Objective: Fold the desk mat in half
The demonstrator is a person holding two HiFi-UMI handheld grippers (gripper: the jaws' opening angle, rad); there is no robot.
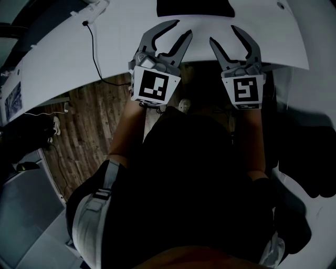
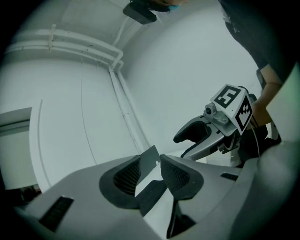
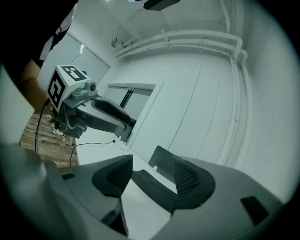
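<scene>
**Q:** Where is the mat, and why do both tools stand short of it?

**A:** The mat (image 1: 195, 7) lies on the far part of the worktop (image 1: 105, 47) and is cut off by the top of the head view. Whether it is already folded cannot be told. The left gripper (image 1: 182, 28) and right gripper (image 1: 223, 33) hang side by side over the worktop's near edge, well apart from the mat. By this reading no fold is in hand, and gripping a mat edge would call for a reach forward.

**Q:** State of the tongs?

**A:** Both are spread, with bare pads and nothing between them. Each gripper view shows only worktop and distant mat through the gap.

**Q:** Pose?

**A:** The forearms run forward from the body, nearly parallel. Both grippers point about level toward the mat, with their marker cubes facing the head camera.
</scene>
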